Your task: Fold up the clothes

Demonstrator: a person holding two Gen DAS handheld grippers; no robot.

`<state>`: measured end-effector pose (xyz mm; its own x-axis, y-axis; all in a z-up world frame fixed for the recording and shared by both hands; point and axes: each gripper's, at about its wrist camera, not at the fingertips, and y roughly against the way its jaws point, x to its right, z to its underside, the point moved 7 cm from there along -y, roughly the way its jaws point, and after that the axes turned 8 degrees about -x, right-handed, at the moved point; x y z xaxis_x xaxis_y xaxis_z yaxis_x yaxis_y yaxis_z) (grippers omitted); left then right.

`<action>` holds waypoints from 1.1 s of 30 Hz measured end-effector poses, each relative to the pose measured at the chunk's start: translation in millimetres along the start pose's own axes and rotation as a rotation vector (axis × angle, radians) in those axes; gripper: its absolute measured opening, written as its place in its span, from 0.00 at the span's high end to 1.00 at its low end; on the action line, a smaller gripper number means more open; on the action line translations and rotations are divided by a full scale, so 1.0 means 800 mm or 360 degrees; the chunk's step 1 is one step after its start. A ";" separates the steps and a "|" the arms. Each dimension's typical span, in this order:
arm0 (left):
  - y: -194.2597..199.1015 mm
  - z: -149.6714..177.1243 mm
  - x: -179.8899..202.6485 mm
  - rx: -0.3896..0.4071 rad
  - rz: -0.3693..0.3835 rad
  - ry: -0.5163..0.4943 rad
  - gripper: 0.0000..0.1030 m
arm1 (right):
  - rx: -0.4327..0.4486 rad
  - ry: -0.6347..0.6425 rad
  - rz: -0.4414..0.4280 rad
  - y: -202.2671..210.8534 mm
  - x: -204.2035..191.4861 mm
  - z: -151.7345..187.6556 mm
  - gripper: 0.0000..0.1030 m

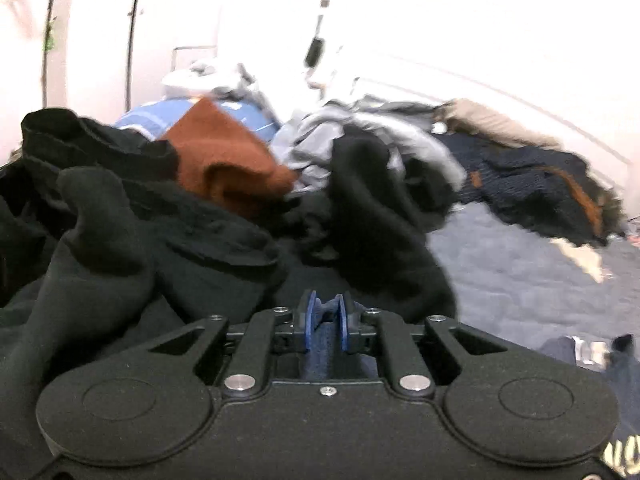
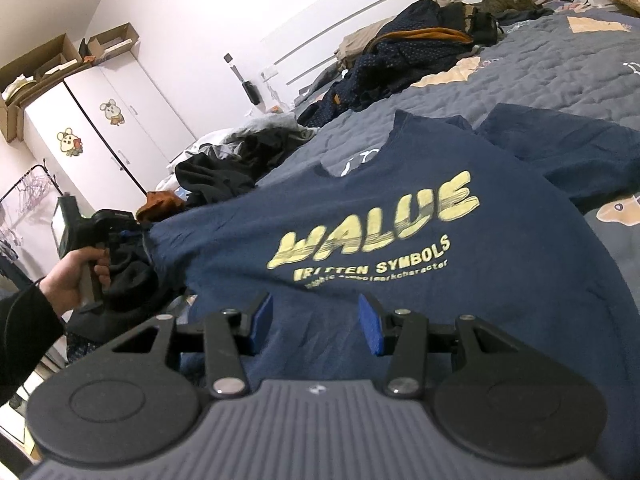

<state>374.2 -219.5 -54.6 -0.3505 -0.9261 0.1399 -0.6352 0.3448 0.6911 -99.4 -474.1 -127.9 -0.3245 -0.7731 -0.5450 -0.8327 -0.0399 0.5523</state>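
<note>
Clothes pile [image 1: 168, 216] crowds left; quilt [image 1: 520, 280] seemingly clear

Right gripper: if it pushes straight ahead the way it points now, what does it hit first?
Most likely the navy T-shirt: the open right gripper points across its printed chest, spread on the bed. How high it hovers above the fabric is unclear.

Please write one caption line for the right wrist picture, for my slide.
Open right gripper above a navy T-shirt on the bed; left gripper pinches its sleeve.

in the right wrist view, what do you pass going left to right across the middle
hand holding the left gripper → black clothes pile → navy t-shirt with the yellow print → its right sleeve on the quilted bedspread
</note>
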 end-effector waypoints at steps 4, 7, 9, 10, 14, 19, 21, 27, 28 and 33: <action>-0.005 0.013 -0.002 0.0024 -0.0145 -0.0018 0.62 | 0.0010 -0.0014 0.0010 0.000 0.004 -0.002 0.55; 0.016 0.022 -0.009 0.0053 -0.0082 0.0096 0.47 | 0.0020 -0.0030 0.0014 0.003 0.009 -0.006 0.55; 0.032 0.035 0.004 0.0024 0.0029 0.0087 0.47 | 0.0031 -0.0039 0.0017 0.005 0.012 -0.010 0.55; 0.042 0.046 0.017 0.0009 0.0084 0.0054 0.47 | 0.0037 -0.0044 0.0020 0.007 0.014 -0.012 0.55; 0.087 0.099 0.083 -0.0044 0.0298 -0.0109 0.46 | 0.0071 -0.0078 0.0053 0.016 0.024 -0.023 0.55; 0.136 0.187 0.184 -0.0105 0.0522 -0.0188 0.46 | 0.0125 -0.0103 0.0149 0.036 0.043 -0.040 0.55; 0.153 0.220 0.227 -0.0130 0.0612 -0.0227 0.46 | 0.0149 -0.0088 0.0207 0.046 0.053 -0.047 0.55; 0.165 0.288 0.300 -0.0197 0.0803 -0.0279 0.39 | 0.0197 -0.0200 0.0353 0.074 0.111 -0.071 0.55; 0.166 0.298 0.309 -0.0205 0.0831 -0.0286 0.39 | 0.0204 -0.0250 0.0368 0.078 0.123 -0.073 0.55; 0.159 0.335 0.333 -0.0267 0.0890 -0.0330 0.39 | 0.0221 -0.0432 0.0430 0.080 0.175 -0.075 0.54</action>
<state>15.9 -381.3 -119.2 -0.7362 -0.5571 0.3843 -0.2054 0.7249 0.6575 -171.7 -623.0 -131.1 -0.6309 -0.5481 -0.5491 -0.7480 0.2421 0.6179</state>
